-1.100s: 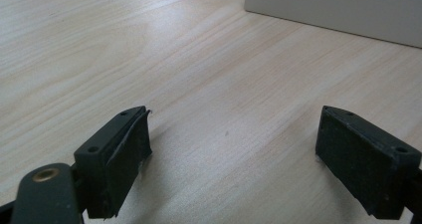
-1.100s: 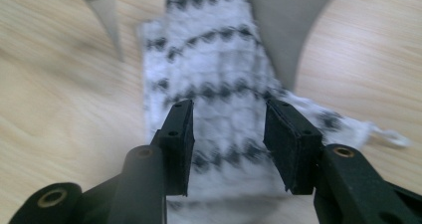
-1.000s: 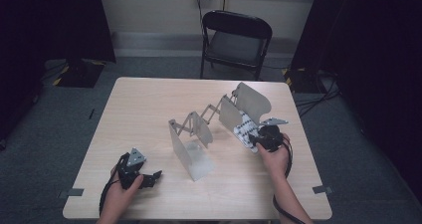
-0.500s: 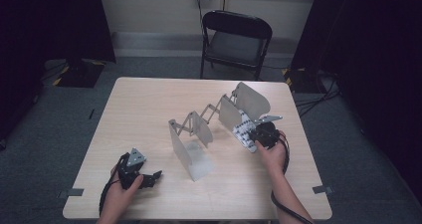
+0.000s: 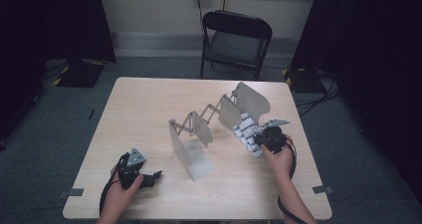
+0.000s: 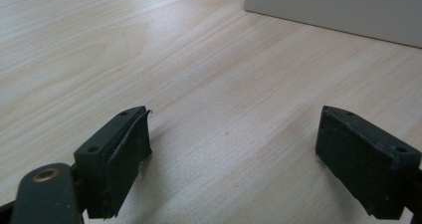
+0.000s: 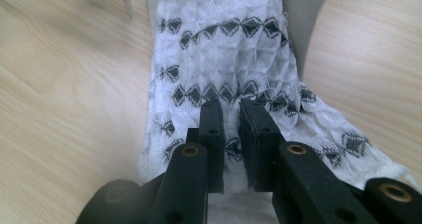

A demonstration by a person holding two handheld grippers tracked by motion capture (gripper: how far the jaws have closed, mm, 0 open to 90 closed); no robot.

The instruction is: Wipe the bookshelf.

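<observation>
Two grippers differed: right gripper (image 7: 230, 115) had just been closing, jaws pinched on patterned cloth (image 7: 224, 59) lying beneath them beside folding rack (image 5: 219, 119), probably for lifting; left gripper (image 6: 234, 149) rested spread, idle, on table (image 6: 209, 84).

No writing, label, brand, number or sign can be read anywhere. The cloth (image 7: 224, 69) carries just a woven pattern of dark diamonds on white, no letters.
</observation>
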